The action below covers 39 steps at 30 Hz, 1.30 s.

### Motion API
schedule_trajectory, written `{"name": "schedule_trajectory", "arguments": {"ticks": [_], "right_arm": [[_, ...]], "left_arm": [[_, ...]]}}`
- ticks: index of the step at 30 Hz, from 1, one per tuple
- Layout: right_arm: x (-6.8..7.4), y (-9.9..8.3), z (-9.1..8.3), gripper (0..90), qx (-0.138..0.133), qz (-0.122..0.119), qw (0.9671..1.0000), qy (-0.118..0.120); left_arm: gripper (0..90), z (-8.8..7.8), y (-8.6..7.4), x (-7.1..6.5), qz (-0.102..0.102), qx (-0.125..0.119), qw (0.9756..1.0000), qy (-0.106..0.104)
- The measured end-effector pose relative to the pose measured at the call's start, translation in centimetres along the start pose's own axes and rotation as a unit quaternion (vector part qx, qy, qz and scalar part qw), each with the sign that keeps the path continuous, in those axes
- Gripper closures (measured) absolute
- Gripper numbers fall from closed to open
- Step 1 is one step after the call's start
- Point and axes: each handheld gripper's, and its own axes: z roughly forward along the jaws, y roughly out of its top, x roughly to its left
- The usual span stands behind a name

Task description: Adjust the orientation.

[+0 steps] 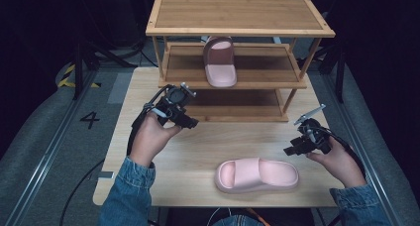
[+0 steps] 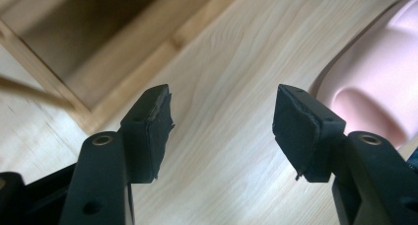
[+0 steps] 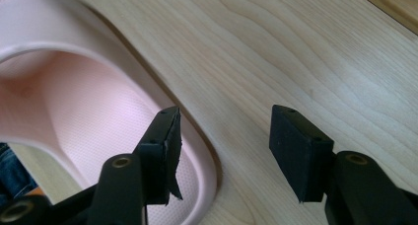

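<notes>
A soft, matte pink slipper [image 1: 257,175], rounded and thick-soled, lies sideways near the front edge of the pale wood-grain table [image 1: 208,141]. The right gripper [image 1: 292,149] hovers by its heel, jaws apart and empty. The left gripper [image 1: 190,122] is also spread with nothing between, near the bamboo rack [image 1: 237,32].

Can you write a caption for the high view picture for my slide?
Two open claws, left claw and right claw, hover near a pink slipper on the table.
</notes>
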Motion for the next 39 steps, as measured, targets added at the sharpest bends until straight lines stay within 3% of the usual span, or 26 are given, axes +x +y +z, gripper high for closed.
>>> {"name": "schedule_trajectory", "arguments": {"ticks": [3, 4, 6, 7, 10, 13, 15, 18, 22, 24, 30, 35, 39], "right_arm": [[0.3, 0.2, 0.0, 44.2, 0.005, -0.005, 1.0000, -0.001], [0.5, 0.3, 0.0, 44.3, 0.009, -0.009, 0.9999, 0.001], [0.8, 0.6, 0.0, 45.0, 0.013, -0.020, 0.9997, 0.001], [0.9, 0.7, 0.0, 45.3, 0.016, -0.020, 0.9997, 0.002], [1.3, 1.0, 0.1, 44.8, 0.017, -0.031, 0.9993, 0.007], [1.9, 1.3, 0.3, 41.8, 0.019, -0.053, 0.9984, 0.006], [2.5, 1.6, 0.5, 40.8, 0.037, -0.061, 0.9974, 0.007], [3.4, 2.0, 1.0, 42.9, 0.044, -0.102, 0.9937, 0.012], [4.8, 2.4, 1.9, 41.7, 0.060, -0.160, 0.9850, 0.020], [5.5, 2.9, 2.7, 42.2, 0.066, -0.176, 0.9819, 0.022], [5.7, 3.7, 4.5, 47.8, 0.084, -0.170, 0.9812, 0.034], [6.4, 4.5, 5.4, 53.4, 0.090, -0.191, 0.9767, 0.040], [7.1, 5.0, 5.9, 69.4, 0.093, -0.211, 0.9721, 0.041]], "left_arm": [[40.4, 1.2, -0.8, 0.3, -0.006, 0.014, 0.9999, -0.006], [39.9, 2.0, -1.1, 0.5, -0.020, 0.035, 0.9992, 0.001], [37.4, 2.8, -1.5, 0.7, -0.038, 0.051, 0.9978, 0.014], [35.7, 3.2, -1.7, 0.9, -0.041, 0.062, 0.9972, 0.010], [34.0, 4.0, -2.3, 1.2, -0.039, 0.068, 0.9969, 0.005], [31.7, 4.9, -3.0, 1.7, -0.054, 0.082, 0.9952, 0.007], [30.6, 5.3, -3.5, 2.0, -0.059, 0.090, 0.9942, 0.003], [31.0, 5.6, -4.0, 2.3, -0.065, 0.091, 0.9938, 0.005], [31.3, 5.7, -4.3, 2.4, -0.068, 0.096, 0.9930, 0.008], [31.4, 5.7, -4.4, 2.3, -0.067, 0.096, 0.9931, 0.007], [32.2, 5.8, -4.9, 2.1, -0.072, 0.097, 0.9926, 0.003], [32.5, 5.7, -5.7, 2.5, -0.085, 0.100, 0.9913, 0.005], [32.5, 5.6, -6.0, 2.6, -0.087, 0.102, 0.9910, 0.003]]}}
